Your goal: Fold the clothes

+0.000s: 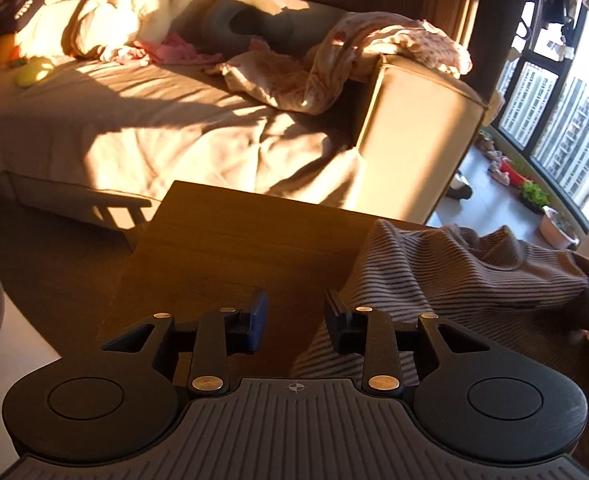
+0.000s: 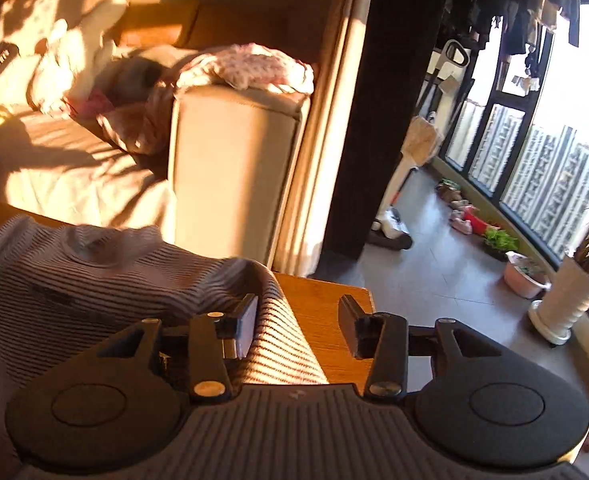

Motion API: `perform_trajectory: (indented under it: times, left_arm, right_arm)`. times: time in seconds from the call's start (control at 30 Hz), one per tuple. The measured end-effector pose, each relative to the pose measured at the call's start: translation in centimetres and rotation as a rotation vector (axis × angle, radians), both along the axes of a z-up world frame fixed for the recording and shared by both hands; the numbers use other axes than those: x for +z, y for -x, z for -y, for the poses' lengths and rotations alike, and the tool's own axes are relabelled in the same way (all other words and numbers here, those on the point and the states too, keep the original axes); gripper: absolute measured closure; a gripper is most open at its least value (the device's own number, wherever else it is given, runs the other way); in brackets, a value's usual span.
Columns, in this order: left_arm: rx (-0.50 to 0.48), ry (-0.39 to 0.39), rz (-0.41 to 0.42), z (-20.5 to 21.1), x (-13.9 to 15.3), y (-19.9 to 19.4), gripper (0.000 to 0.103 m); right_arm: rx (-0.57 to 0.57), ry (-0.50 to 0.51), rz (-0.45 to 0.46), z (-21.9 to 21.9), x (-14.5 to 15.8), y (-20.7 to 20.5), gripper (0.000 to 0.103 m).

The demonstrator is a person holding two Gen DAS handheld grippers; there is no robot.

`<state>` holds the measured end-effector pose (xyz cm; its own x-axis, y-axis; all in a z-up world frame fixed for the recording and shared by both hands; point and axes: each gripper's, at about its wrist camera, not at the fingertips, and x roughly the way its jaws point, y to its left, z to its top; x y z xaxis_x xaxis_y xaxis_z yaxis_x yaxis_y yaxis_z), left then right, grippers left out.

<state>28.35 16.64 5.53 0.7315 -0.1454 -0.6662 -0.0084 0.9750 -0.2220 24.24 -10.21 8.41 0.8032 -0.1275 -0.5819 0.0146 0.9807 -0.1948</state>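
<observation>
Both released: left hand-held gripper (image 1: 296,322) over bare surface (image 1: 230,248), right hand-held gripper (image 2: 298,328) straddling striped shirt (image 2: 94,280) edge near surface corner — risks dragging cloth overboard.

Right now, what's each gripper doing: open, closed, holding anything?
Left gripper: open, holding nothing, over the table beside the striped shirt.
Right gripper: open, the shirt's edge lies between its fingers, not clamped.
</observation>
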Motion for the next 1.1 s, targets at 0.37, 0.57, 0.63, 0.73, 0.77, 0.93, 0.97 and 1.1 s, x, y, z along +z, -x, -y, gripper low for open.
perform_trajectory:
  times: [0.37,0.57,0.63,0.73,0.77,0.93,0.97,1.1]
  left_arm:
    - [-0.539,0.06,0.036,12.7,0.3,7.6,0.025]
    - [-0.704,-0.011,0.021,17.0,-2.5,10.2,0.016]
    - [-0.728,-0.02,-0.005,17.4,-3.3,10.4,0.017]
    - [-0.735,-0.063,-0.016,16.6,-3.8,11.2,0.02]
    - [-0.737,-0.077,-0.02,16.3,-4.0,11.4,0.025]
    - [-0.716,-0.066,-0.064,13.2,-3.9,12.8,0.028]
    - [-0.705,-0.059,-0.076,12.3,-3.8,13.2,0.028]
    - [-0.672,-0.028,-0.095,9.9,-2.9,14.0,0.027]
  right_arm:
    - [0.02,-0.168,-0.104,1.6,2.0,10.7,0.049]
    - [-0.099,-0.365,-0.211,3.9,-2.0,15.0,0.022]
    - [-0.08,-0.288,-0.201,2.7,-3.2,15.6,0.027]
    - [-0.022,-0.148,-0.164,1.2,-3.0,15.7,0.085]
    - [-0.007,-0.105,-0.153,1.0,-2.7,15.6,0.089]
    - [-0.037,0.083,-0.036,2.4,0.4,15.4,0.094]
    - [-0.045,0.105,-0.01,2.8,1.2,15.4,0.094]
    - [-0.003,-0.038,0.063,3.4,5.2,14.5,0.094]
